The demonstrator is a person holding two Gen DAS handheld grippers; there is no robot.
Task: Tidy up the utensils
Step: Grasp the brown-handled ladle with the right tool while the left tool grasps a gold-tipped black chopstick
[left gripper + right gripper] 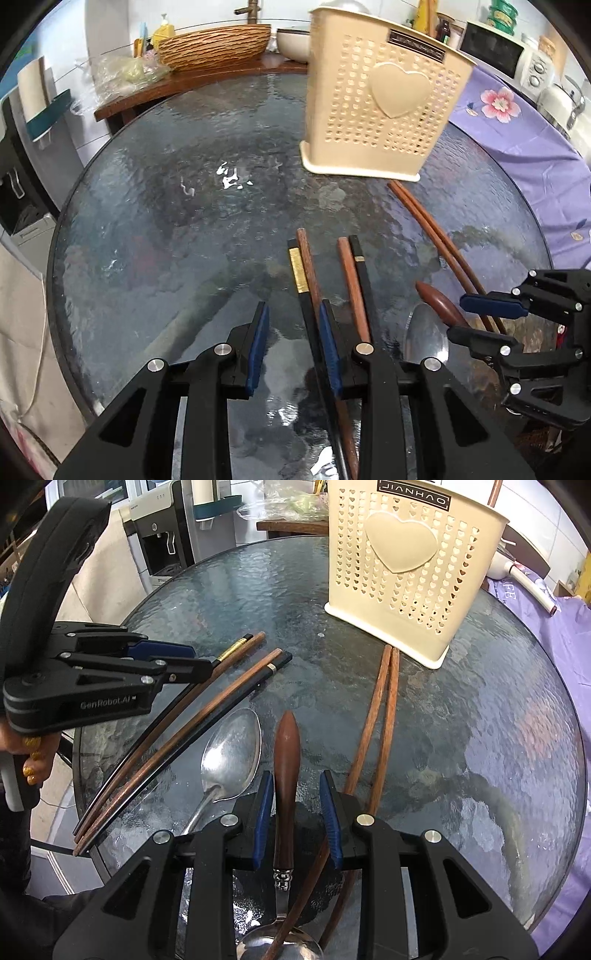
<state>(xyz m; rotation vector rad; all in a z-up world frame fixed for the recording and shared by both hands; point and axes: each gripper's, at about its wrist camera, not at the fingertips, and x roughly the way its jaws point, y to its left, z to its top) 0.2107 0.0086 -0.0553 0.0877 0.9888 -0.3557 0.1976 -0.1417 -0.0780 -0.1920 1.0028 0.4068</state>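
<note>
A cream perforated utensil holder (pixel 384 110) (pixel 406 572) stands upright at the far side of the round glass table (pixel 184 221). My left gripper (pixel 294 306) (pixel 192 661) hovers open over bare glass. A gold-banded black chopstick (pixel 299 269) and a wooden chopstick (pixel 308 266) run along its right finger. Another black and wooden pair (pixel 354 280) lies just right. My right gripper (pixel 295 779) (pixel 476 319) is open around the wooden-handled spoon (pixel 286 760); its pads do not press the handle. A metal spoon (pixel 232 753) lies left of it, two brown chopsticks (pixel 384 709) right.
A purple flowered cloth (pixel 517 140) covers the surface to the right. Behind the table a wooden counter holds a woven basket (pixel 218 44) and a white bowl (pixel 293 42); a microwave (pixel 506 55) sits beyond. A person's hand (pixel 33 753) holds the left gripper's grip.
</note>
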